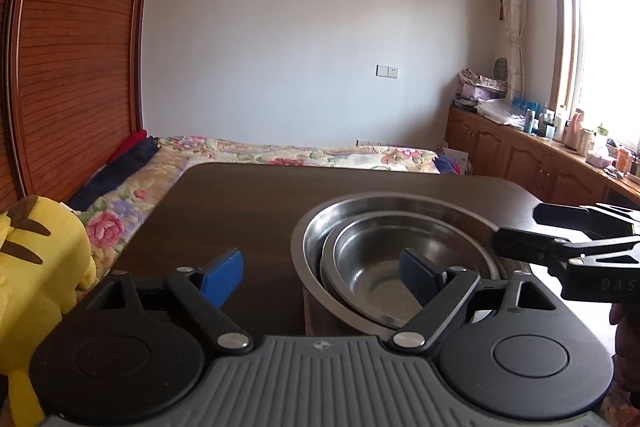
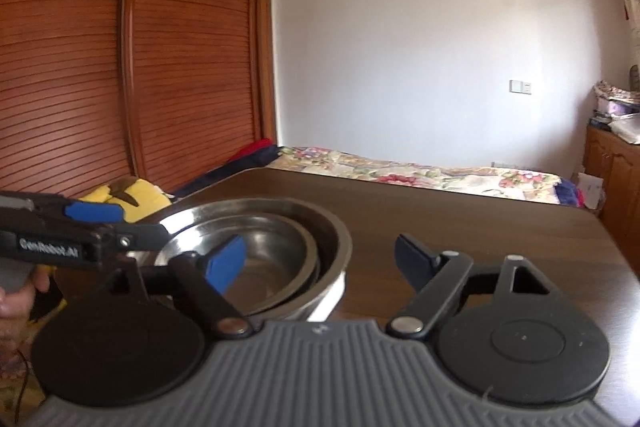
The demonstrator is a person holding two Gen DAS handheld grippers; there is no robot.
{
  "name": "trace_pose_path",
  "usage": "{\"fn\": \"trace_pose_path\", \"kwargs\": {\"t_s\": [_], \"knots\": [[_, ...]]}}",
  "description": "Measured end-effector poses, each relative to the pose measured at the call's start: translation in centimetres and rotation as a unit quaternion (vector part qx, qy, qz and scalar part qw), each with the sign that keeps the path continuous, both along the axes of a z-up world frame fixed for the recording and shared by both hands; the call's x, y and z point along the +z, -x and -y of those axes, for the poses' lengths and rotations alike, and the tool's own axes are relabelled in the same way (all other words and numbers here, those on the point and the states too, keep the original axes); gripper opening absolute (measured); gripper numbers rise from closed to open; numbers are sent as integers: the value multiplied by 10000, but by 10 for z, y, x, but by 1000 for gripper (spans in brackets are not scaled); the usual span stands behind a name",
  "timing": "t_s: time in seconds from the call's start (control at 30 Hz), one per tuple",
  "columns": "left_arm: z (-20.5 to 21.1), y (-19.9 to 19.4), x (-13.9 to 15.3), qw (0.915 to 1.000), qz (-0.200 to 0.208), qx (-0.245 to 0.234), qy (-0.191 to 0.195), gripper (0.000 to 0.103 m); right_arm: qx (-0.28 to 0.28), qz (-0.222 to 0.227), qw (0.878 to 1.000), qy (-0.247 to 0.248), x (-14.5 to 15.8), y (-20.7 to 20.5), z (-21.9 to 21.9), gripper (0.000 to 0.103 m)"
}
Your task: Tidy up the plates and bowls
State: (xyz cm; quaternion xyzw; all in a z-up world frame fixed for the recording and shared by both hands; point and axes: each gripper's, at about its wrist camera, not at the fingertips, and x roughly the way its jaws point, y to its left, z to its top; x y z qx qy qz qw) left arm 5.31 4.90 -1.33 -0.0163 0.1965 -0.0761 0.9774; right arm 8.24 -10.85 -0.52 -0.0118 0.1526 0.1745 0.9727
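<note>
Tabletop bowls between spread grippers

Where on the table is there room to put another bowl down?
The dark table is bare on the right of the nested steel bowls, out to its far edge by the bed. In the left wrist view, a bare strip lies left of the bowls. Around the bowls, both grippers crowd in.
</note>
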Motion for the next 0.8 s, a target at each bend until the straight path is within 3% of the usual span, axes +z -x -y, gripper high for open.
{"fn": "trace_pose_path", "kwargs": {"t_s": [0.17, 0.47, 0.8], "knots": [[2, 5, 9, 9998, 156, 32, -106, 103, -149, -1, 9999, -60, 2, 7, 6, 103], [11, 12, 22, 9990, 290, 208, -257, 103, -639, -125, 9979, -9, 6, 13, 15, 103], [18, 20, 39, 9978, 350, 424, -372, 103, -1208, 169, 9925, -26, 22, 30, 28, 103]]}}
